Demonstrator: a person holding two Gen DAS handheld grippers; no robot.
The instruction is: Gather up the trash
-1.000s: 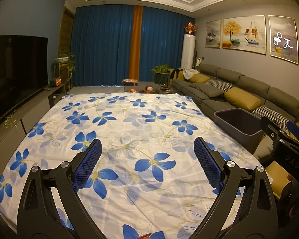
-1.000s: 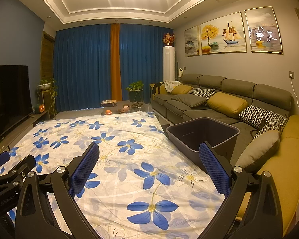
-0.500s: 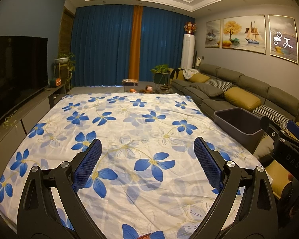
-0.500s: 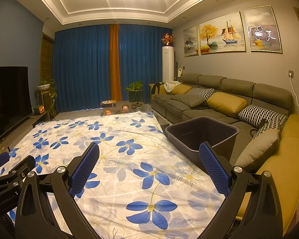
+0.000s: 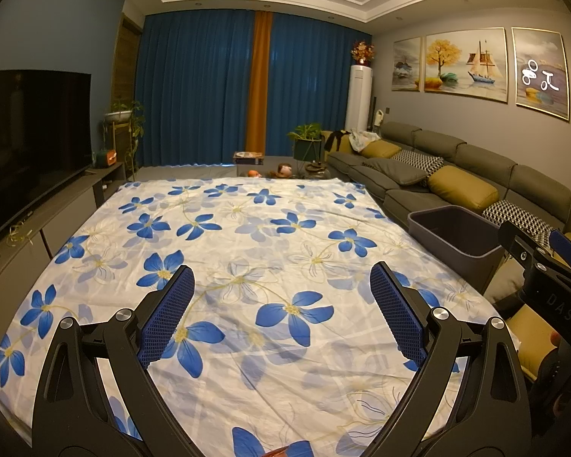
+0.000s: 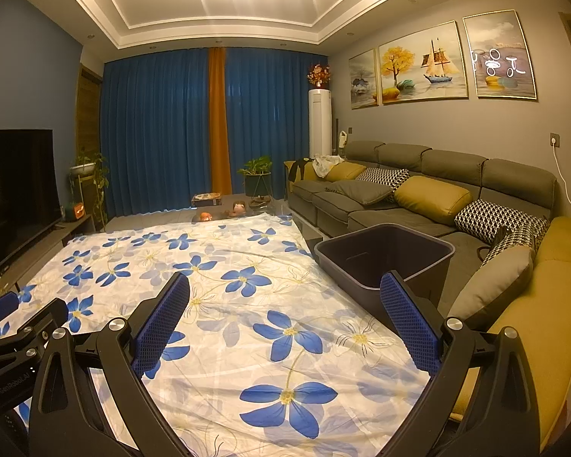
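"das" on right hand-held gripper [image 5: 543,266]; "genrobot.ai" on left hand-held gripper [image 6: 19,327].

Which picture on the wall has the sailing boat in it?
The middle painting, the widest of the three above the sofa, shows a boat beside a yellow tree. The other two have no boat.

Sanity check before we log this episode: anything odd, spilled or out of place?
Nothing spilled or damaged. One oddity for a trash task: no trash shows on the floral sheet, and the bin beside the sofa looks empty. Both the left gripper and the right gripper are open and hold nothing.
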